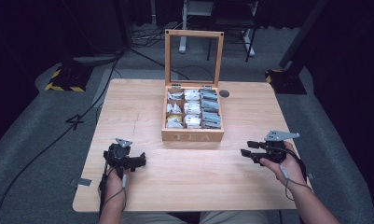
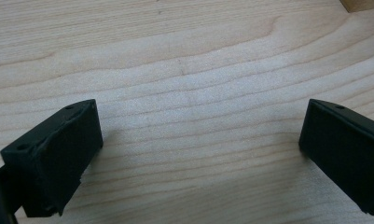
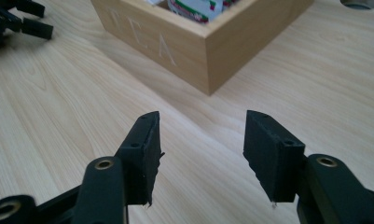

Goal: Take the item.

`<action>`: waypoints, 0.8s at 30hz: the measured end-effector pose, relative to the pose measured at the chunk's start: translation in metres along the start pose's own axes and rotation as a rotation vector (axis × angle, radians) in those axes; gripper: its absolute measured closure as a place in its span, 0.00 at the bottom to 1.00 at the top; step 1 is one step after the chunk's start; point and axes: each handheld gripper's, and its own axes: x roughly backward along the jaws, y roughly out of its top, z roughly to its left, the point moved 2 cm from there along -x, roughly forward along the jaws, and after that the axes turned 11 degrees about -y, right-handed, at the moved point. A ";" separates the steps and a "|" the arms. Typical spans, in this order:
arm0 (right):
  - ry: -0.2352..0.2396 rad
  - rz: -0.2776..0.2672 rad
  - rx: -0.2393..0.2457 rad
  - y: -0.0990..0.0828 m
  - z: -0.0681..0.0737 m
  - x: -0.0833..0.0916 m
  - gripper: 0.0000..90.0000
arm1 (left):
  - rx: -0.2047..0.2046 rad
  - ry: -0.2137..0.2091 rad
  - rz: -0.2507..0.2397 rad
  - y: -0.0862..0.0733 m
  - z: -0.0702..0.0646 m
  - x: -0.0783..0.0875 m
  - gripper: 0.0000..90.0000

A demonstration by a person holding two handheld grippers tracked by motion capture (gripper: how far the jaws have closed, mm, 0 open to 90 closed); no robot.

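Note:
A wooden tea box (image 1: pixel 192 136) marked TEA stands at the middle of the table (image 1: pixel 138 107), its glass lid (image 1: pixel 169 58) upright and open. Several tea bags (image 1: pixel 192 108) fill its compartments. My left gripper (image 1: pixel 140 161) rests at the front left, short of the box. Its jaws (image 2: pixel 201 135) are open wide over bare wood, and a corner of the box (image 2: pixel 362 3) peeks in at the top right. My right gripper (image 1: pixel 246 148) hovers at the front right, open with nothing between its jaws (image 3: pixel 201 140), pointing at the box's near corner (image 3: pixel 175 42). The left gripper (image 3: pixel 21 21) lies beyond.
A round dark grommet (image 1: pixel 224 93) sits in the table behind the box's right side. A strip of tape (image 1: pixel 84 182) marks the front left edge. Cables and yellow-black stand bases (image 1: pixel 63 81) lie on the floor around the table.

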 end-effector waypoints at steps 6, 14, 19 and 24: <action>0.029 -0.020 -0.023 0.022 0.002 -0.006 0.56 | 0.000 0.000 0.000 0.000 0.000 0.000 0.00; 0.047 -0.041 -0.038 0.043 0.001 -0.007 0.56 | 0.001 0.001 0.000 0.000 0.000 0.000 0.00; 0.051 -0.044 -0.025 0.054 0.004 -0.009 0.56 | 0.000 0.000 0.000 0.000 0.000 0.000 0.00; 0.055 -0.039 -0.014 0.066 0.005 -0.016 0.56 | 0.000 0.001 0.000 0.000 0.000 0.000 0.00</action>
